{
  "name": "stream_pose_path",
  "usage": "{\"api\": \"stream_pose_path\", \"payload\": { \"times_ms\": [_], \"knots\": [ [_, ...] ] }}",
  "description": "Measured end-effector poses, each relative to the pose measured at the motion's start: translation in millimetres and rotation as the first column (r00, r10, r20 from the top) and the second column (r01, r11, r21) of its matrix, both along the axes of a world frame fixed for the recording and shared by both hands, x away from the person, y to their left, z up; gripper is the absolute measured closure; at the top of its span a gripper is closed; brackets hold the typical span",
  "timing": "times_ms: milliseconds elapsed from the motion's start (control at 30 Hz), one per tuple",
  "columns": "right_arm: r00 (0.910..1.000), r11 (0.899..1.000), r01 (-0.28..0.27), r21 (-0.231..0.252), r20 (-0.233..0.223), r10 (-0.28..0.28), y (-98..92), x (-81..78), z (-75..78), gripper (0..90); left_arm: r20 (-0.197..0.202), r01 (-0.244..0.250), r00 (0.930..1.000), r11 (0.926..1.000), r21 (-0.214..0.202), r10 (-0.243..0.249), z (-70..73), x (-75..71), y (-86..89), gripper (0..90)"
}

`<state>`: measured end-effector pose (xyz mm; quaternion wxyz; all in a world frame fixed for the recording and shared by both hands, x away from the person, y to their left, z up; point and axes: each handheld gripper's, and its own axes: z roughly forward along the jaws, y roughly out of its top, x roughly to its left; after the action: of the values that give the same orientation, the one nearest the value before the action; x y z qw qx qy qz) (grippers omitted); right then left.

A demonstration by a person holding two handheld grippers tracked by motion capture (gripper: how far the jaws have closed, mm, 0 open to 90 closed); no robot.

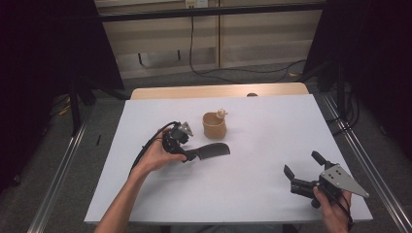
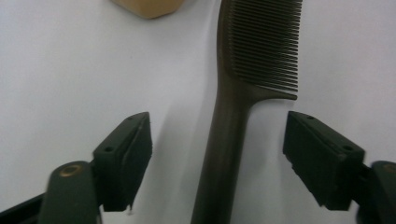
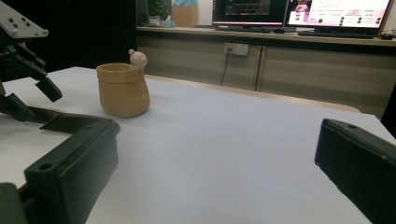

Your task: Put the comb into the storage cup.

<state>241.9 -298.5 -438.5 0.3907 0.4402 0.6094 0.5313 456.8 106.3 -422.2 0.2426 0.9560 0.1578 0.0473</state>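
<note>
Two jaws astride the comb handle, not yet pressing on it.

Left gripper (image 2: 217,154) stands part open, its jaws on either side of the dark comb (image 2: 243,93), which lies flat near the middle of the white surface (image 1: 272,126), just in front of the tan cup (image 1: 214,125). Judging by this, a good grip means centring on the handle, below the teeth, keeping the jaws low and closing evenly so the comb does not swivel. Right gripper (image 1: 300,167) waits wide open and empty near the front right corner.
</note>
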Motion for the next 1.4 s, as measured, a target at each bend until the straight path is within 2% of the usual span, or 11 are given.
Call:
{"api": "stream_pose_path", "payload": {
  "times_ms": [167, 367, 467, 667, 900, 1067, 1167, 1233, 1333, 1367, 1400],
  "knots": [
    [1.0, 1.0, 0.004, -0.001, 0.0, -0.004, -0.4, -0.2, -0.1, 0.0, -0.031, 0.01, 0.9995, 0.999, 0.044, -0.008, -0.8, 3.3, -5.9, 34.8],
    [1.0, 1.0, 0.006, -0.001, -0.003, -0.006, 0.3, -0.1, -0.5, 0.0, -0.029, 0.05, 0.9984, 0.9933, 0.104, -0.047, -3.2, 4.7, -12.4, 40.4],
    [1.0, 1.0, 0.005, -0.005, -0.002, -0.005, 0.7, -0.4, -0.3, 0.0, -0.031, 0.055, 0.9981, 0.9937, 0.097, -0.052, -0.2, 7.1, -14.4, 47.9],
    [1.0, 1.0, 0.003, -0.003, -0.003, -0.003, 0.6, -0.4, -0.5, 0.0, -0.05, 0.1, 0.9943, 0.9867, 0.128, -0.095, -1.4, 8.2, -18.1, 55.1],
    [1.0, 1.0, 0.005, -0.005, -0.005, -0.005, 0.7, -0.6, -0.4, 0.0, -0.088, 0.102, 0.9918, 0.989, 0.107, -0.093, -1.8, 10.0, -16.8, 64.4],
    [1.0, 1.0, 0.005, -0.003, -0.006, -0.005, 1.1, 0.0, -0.9, 0.0, -0.117, 0.103, 0.989, 0.9891, 0.106, -0.09, -2.3, 13.8, -18.1, 65.0],
    [1.0, 1.0, 0.007, -0.008, -0.003, -0.007, 1.2, -0.2, -0.7, 0.0, -0.128, 0.118, 0.9867, 0.9825, 0.144, -0.1, -1.4, 15.1, -21.9, 65.4],
    [0.9999, 1.0, 0.012, -0.009, -0.004, -0.012, 0.7, -0.5, -0.3, 0.0, -0.104, 0.141, 0.9869, 0.9731, 0.183, -0.123, -0.6, 13.6, -27.4, 65.7],
    [0.9999, 1.0, 0.015, -0.005, -0.003, -0.015, 0.2, -0.6, -0.3, 0.0, -0.147, 0.129, 0.9832, 0.9808, 0.146, -0.108, -2.0, 19.7, -23.3, 66.8],
    [0.9999, 1.0, 0.015, -0.007, -0.002, -0.015, 0.2, -1.0, 0.1, 0.0, -0.154, 0.142, 0.9808, 0.9793, 0.144, -0.12, -1.7, 21.3, -23.0, 68.5],
    [0.9999, 1.0, 0.01, -0.007, -0.001, -0.01, 0.2, -1.7, 0.4, 0.0, -0.145, 0.137, 0.9828, 0.9785, 0.154, -0.114, -1.4, 20.0, -23.8, 69.4]
  ]
}}
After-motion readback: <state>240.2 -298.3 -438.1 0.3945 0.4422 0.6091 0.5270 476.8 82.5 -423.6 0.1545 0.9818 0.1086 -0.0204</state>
